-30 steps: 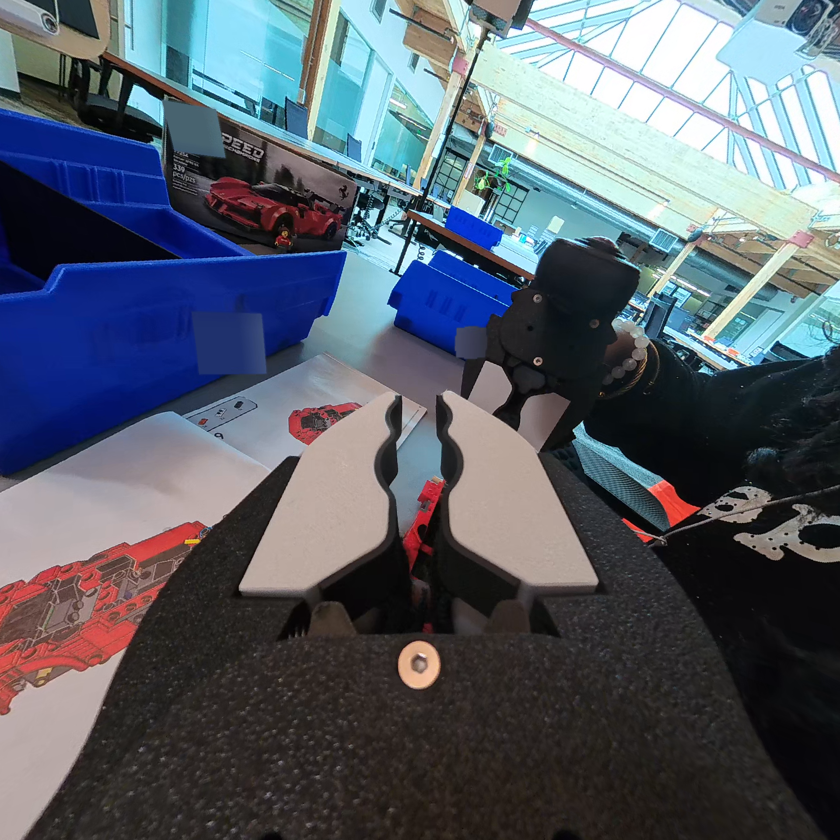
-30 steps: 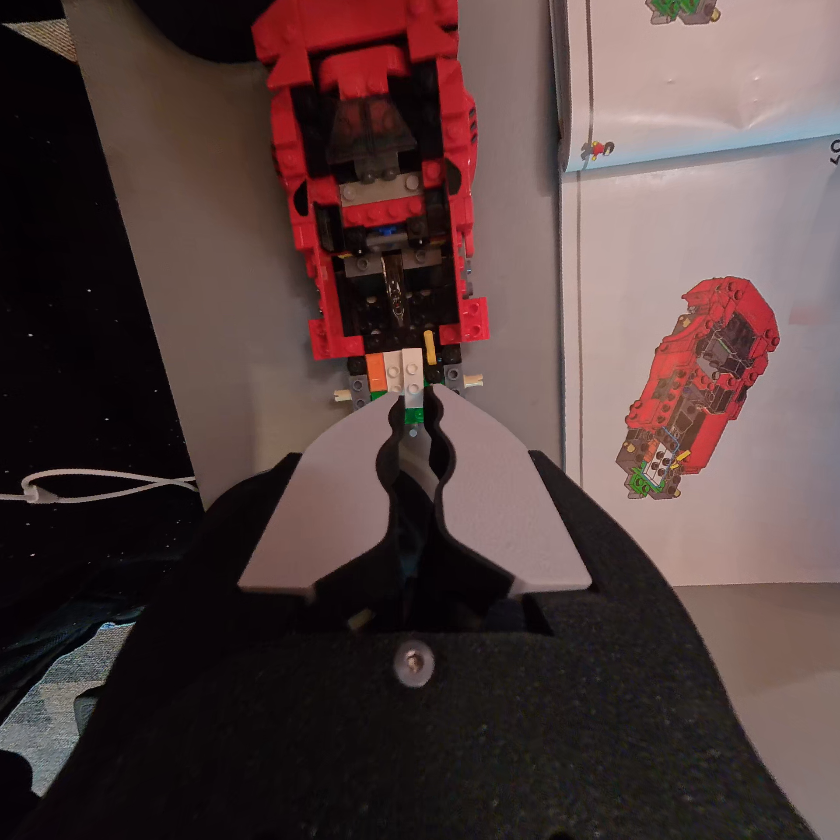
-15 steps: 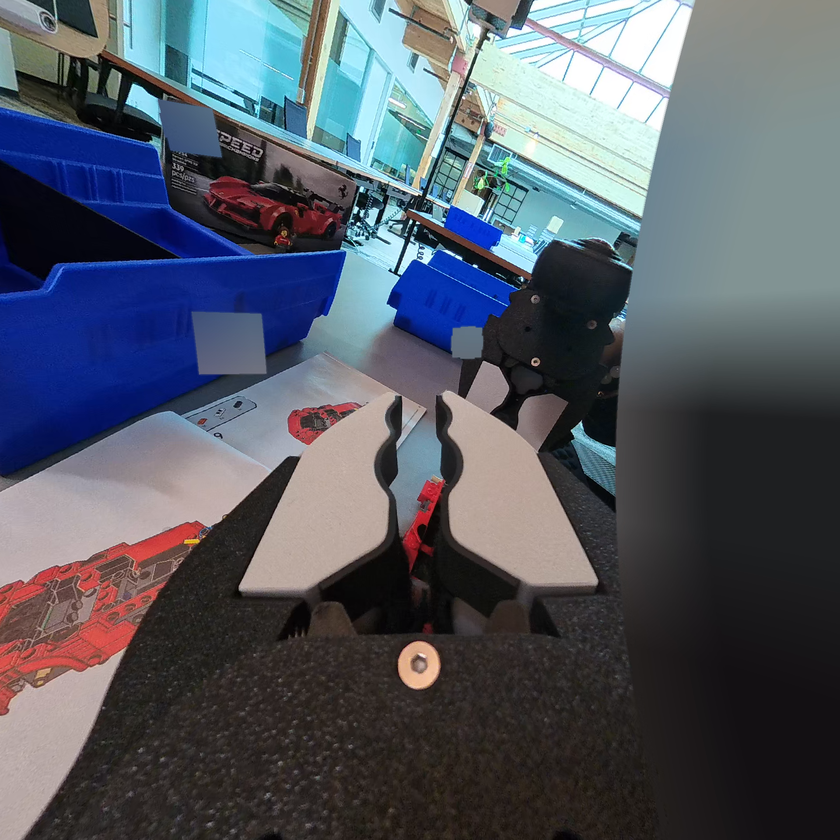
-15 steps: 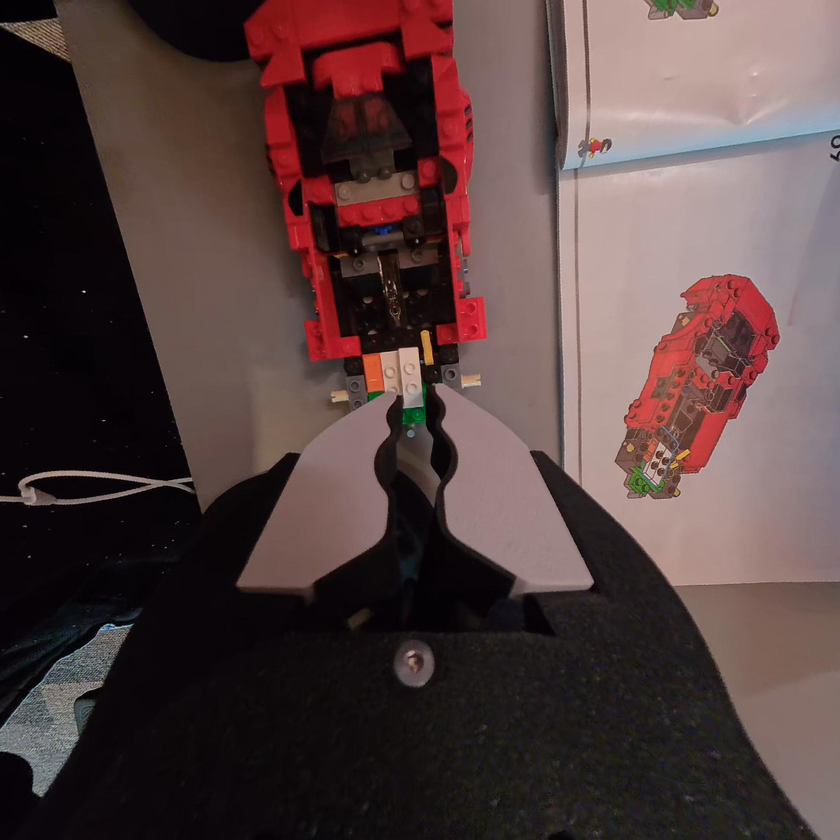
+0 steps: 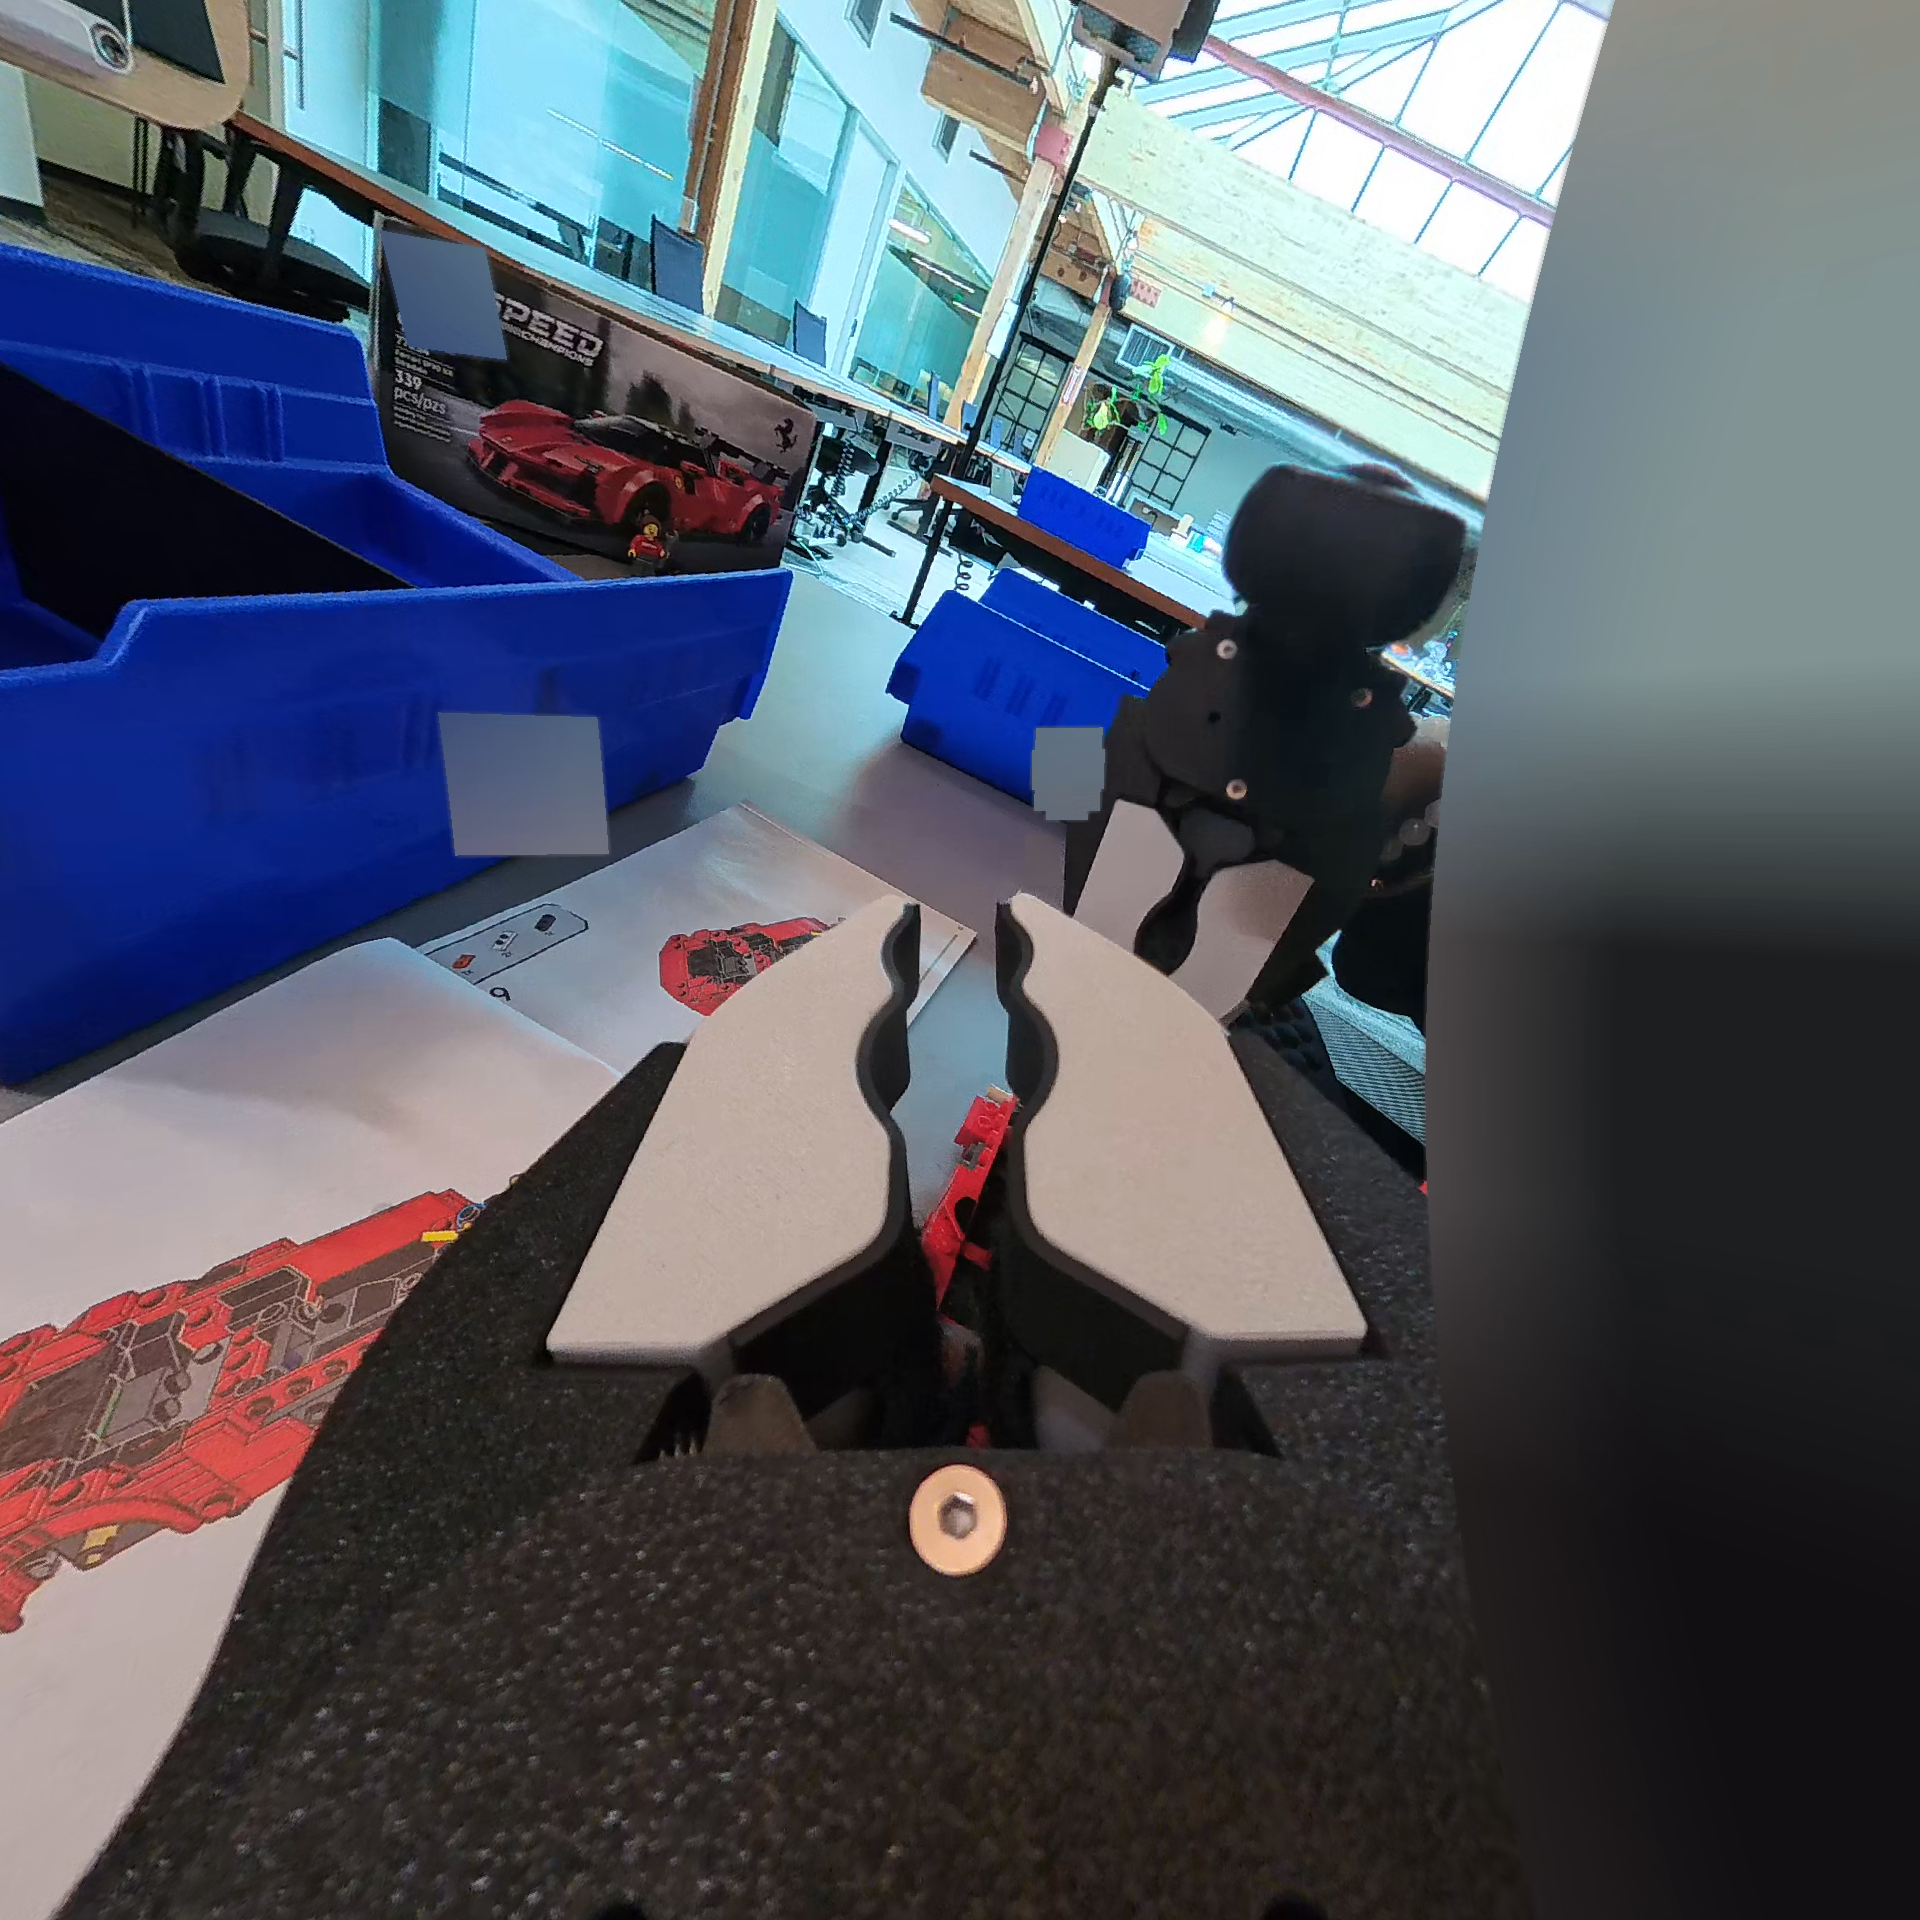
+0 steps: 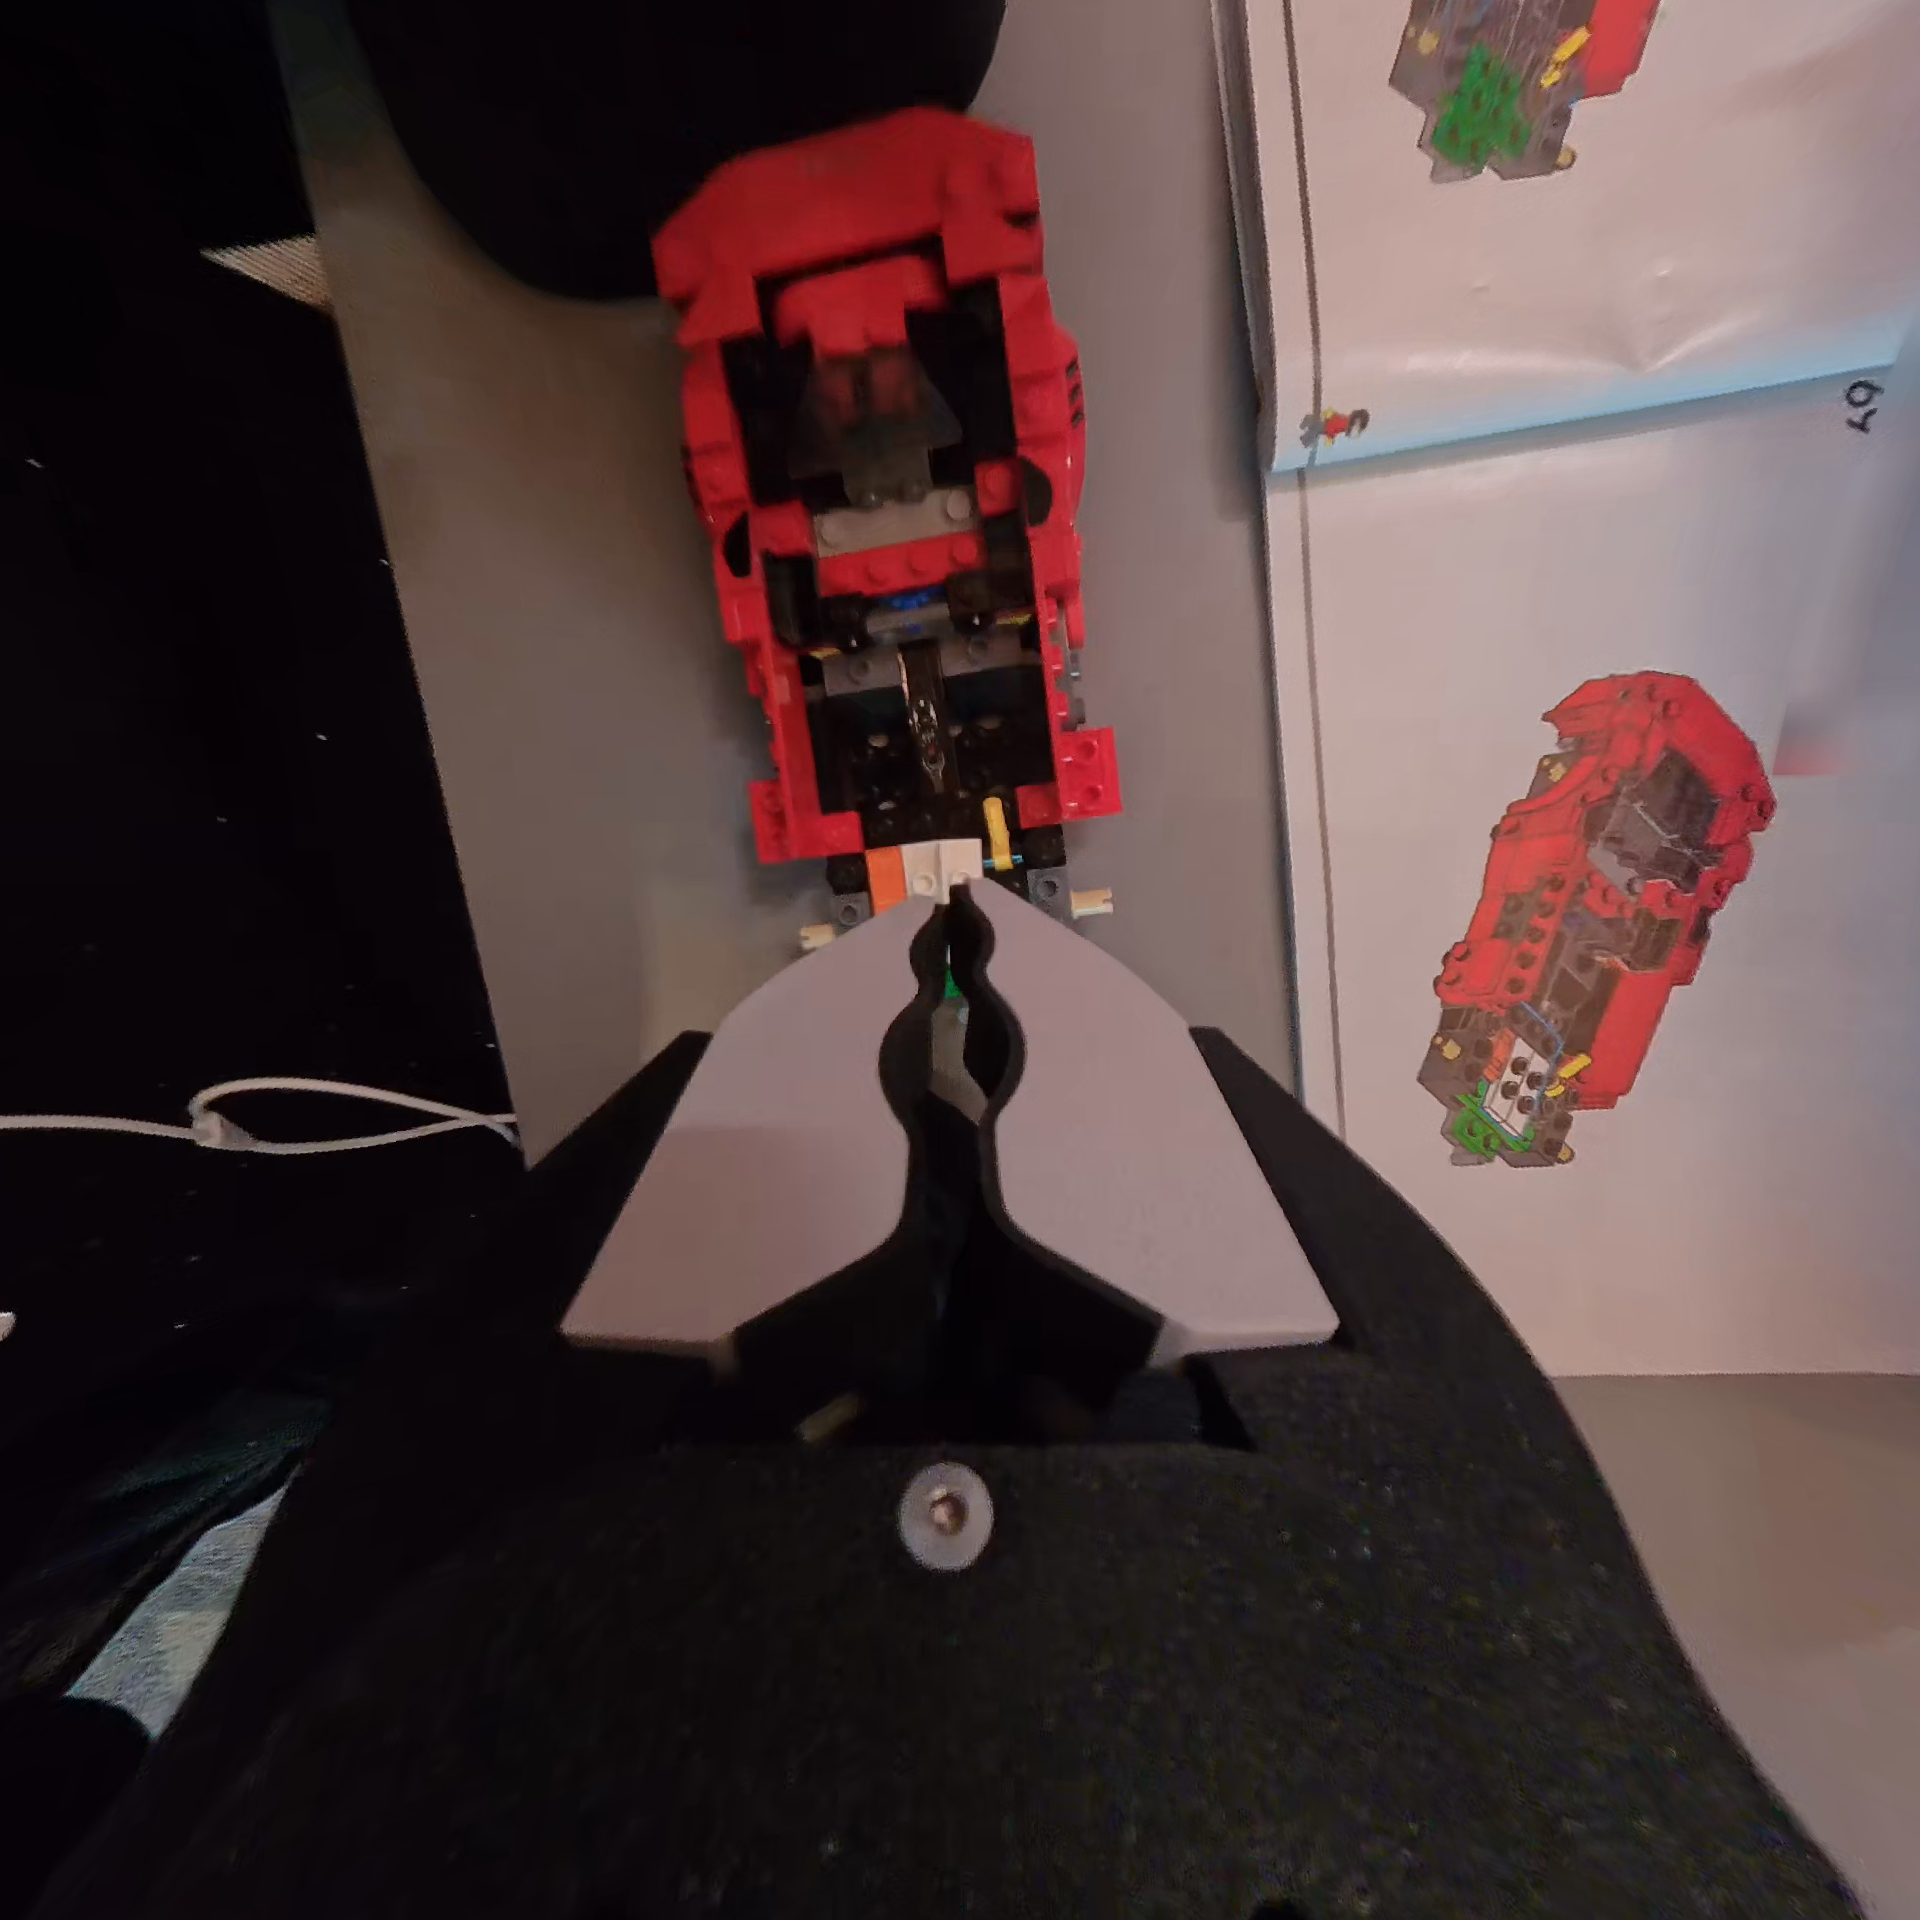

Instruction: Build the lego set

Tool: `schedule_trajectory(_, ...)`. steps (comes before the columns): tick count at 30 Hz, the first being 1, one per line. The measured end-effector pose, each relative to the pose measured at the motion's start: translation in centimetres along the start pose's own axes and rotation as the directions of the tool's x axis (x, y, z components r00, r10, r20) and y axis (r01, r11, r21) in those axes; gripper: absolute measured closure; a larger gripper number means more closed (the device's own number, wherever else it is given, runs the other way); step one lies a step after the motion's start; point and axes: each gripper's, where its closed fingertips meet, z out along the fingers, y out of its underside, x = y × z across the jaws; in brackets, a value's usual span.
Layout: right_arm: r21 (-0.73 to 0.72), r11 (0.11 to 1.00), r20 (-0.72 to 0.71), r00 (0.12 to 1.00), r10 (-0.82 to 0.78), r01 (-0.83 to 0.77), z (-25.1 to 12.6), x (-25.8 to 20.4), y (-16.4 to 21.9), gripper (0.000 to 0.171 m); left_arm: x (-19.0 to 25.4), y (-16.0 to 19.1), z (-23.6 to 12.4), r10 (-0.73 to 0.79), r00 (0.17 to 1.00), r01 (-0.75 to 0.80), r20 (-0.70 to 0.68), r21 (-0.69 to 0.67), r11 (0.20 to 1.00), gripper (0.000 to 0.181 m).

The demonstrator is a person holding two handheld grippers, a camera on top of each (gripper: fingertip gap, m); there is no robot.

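Observation:
The partly built red Lego car point(image 6: 883, 499) lies lengthwise on the grey table, its rear end toward my right gripper. My right gripper point(image 6: 956, 902) has its fingertips pinched together on a white piece point(image 6: 940, 862) at the car's rear edge, beside an orange plate. My left gripper point(image 5: 956, 925) has its jaws narrowly apart and grips the red car point(image 5: 971, 1153), which shows deep between the fingers. The car's nose is under the left gripper's black body in the right wrist view. The right gripper point(image 5: 1190, 925) also shows in the left wrist view, pointing down.
The open instruction booklet point(image 6: 1558, 935) lies right of the car and also shows in the left wrist view point(image 5: 312, 1122). A big blue bin point(image 5: 260, 727), the Lego box point(image 5: 623, 457) and a smaller blue bin point(image 5: 997, 686) stand behind. A white cord point(image 6: 260, 1117) lies left. Left tips to right tips: about 12 cm.
My right gripper's jaws have closed tighter on the car's rear piece, and the car sits lower and slightly farther off in its view. The left gripper has not moved.

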Motion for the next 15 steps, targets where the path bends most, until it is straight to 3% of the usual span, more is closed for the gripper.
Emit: schedule_trajectory(15, -0.108, 0.991, -0.019, 0.997, -0.076, 0.074, 1.1, 0.2, 0.6, 0.171, 0.0, 0.0, 0.0, 0.001, 1.0, -0.001, -0.002, 0.002, 1.0, 0.168)
